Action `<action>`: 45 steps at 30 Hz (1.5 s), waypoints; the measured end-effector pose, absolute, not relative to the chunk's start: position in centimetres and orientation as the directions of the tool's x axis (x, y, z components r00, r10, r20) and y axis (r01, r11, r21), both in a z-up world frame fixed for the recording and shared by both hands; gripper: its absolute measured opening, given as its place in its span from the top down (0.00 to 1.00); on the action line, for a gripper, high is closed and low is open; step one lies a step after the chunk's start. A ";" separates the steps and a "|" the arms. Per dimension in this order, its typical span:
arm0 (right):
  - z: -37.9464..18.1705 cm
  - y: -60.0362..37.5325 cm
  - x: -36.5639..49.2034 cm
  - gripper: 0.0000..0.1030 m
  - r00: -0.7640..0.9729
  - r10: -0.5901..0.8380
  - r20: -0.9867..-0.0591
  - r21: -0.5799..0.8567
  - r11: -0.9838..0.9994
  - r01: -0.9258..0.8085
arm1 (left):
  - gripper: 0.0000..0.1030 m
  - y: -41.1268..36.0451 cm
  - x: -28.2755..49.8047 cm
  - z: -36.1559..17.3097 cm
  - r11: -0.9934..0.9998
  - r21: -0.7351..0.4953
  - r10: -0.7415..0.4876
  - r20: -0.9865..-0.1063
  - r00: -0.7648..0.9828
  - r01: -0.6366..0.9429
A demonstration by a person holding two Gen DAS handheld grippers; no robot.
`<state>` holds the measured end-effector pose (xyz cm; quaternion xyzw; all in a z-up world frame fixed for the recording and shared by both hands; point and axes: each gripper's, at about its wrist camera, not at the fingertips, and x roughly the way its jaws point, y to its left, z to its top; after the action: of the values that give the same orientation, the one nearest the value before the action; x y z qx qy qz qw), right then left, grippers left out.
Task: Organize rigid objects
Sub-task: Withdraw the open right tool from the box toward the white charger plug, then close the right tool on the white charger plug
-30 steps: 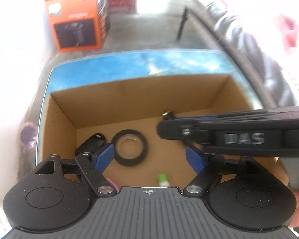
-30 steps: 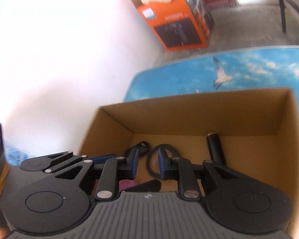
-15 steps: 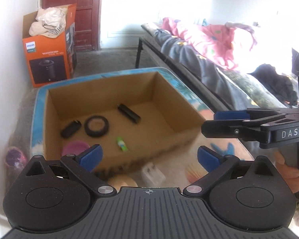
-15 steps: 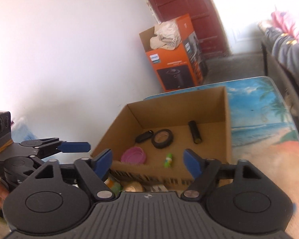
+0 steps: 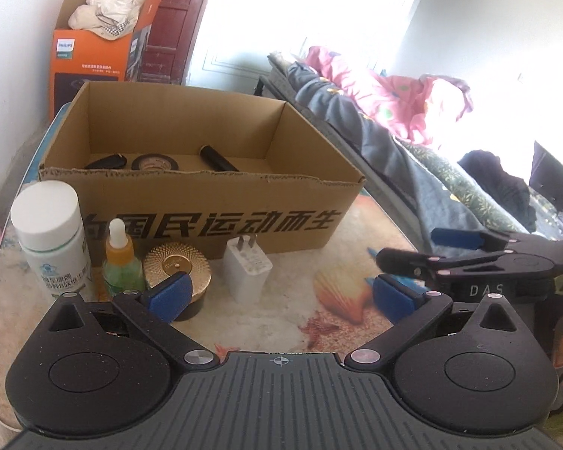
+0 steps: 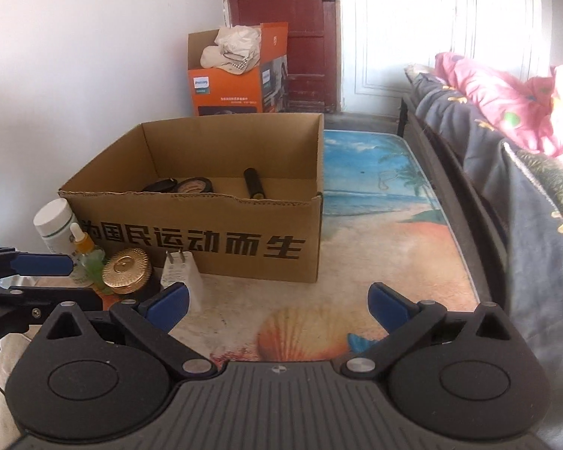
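Left wrist view: left gripper (image 5: 279, 294), fingers spread wide, holding nothing, above the desk (image 5: 337, 262). Cardboard box (image 5: 206, 202) ahead, containing a tape roll (image 5: 154, 164), a black cylinder (image 5: 218, 158) and a dark flat item (image 5: 107, 161). Before the box's front wall, in a row: white bottle (image 5: 50, 240), dropper bottle (image 5: 122, 266), gold-lidded jar (image 5: 177, 266), white charger (image 5: 247, 268).

Right wrist view: right gripper (image 6: 277, 302), fingers wide apart, empty. Box (image 6: 206, 240) ahead left; same four items at its front left corner. Orange carton (image 6: 229, 86) behind.
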<state>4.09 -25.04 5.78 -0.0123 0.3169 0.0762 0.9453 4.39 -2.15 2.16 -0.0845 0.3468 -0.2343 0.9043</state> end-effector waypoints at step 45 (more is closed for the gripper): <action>-1.5 -23.7 11.7 0.62 0.488 0.636 -0.597 0.620 0.752 -0.221 | 0.69 -8.0 5.1 -3.5 0.939 -0.043 -0.287 -0.646 0.707 0.342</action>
<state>11.70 -23.66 -1.47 0.2385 0.4347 0.2586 0.8290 5.13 -7.96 -3.46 0.0402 0.3424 -0.1706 0.9231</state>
